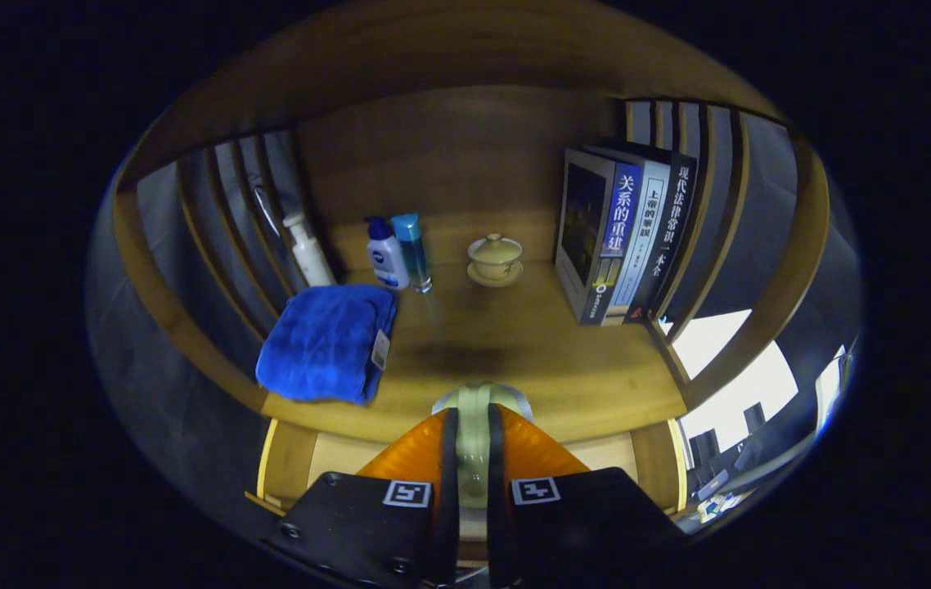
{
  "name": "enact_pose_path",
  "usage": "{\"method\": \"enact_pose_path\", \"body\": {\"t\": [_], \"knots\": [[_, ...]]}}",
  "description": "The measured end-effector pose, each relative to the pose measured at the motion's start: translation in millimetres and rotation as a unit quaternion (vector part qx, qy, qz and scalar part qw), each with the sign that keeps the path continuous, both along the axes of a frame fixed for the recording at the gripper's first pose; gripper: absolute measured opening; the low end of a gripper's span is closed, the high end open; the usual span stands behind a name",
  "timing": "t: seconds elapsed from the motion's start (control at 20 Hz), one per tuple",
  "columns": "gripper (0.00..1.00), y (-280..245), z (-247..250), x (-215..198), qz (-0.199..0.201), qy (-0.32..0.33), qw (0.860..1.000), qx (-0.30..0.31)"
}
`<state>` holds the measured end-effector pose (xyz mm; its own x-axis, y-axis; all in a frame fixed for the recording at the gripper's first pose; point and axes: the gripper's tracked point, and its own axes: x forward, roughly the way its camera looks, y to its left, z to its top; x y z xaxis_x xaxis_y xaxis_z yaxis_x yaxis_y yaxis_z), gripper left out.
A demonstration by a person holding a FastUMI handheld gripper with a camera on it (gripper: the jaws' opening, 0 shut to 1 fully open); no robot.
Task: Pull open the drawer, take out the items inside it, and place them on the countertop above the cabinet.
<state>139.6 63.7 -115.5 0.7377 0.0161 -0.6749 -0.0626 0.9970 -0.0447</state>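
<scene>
My gripper is shut on a pale green, glossy item, which stands out between and just past the fingertips. I cannot tell what the item is. It hangs over the front edge of the wooden countertop, and a dark shadow lies on the wood just beyond it. Below the fingers the drawer stands pulled out, with its light wood interior showing on both sides of the gripper.
On the countertop, a folded blue towel lies at the left front. Behind it stand a white pump bottle, a white and blue bottle and a clear blue bottle. A lidded cream cup sits at the back centre. Books stand upright at the right.
</scene>
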Motion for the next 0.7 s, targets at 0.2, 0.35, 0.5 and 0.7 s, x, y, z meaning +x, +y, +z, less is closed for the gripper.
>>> {"method": "enact_pose_path", "body": {"t": [0.2,0.35,0.5,0.7], "knots": [[0.22,-1.8,-9.3,43.3,-0.026,-0.02,0.999,0.019],[0.22,-1.9,-20.1,73.2,-0.04,-0.037,0.998,0.02],[0.22,-0.8,-31.8,96.5,-0.037,-0.053,0.998,0.008],[0.22,-4.4,-48.2,111.4,-0.03,-0.062,0.997,-0.017]]}}
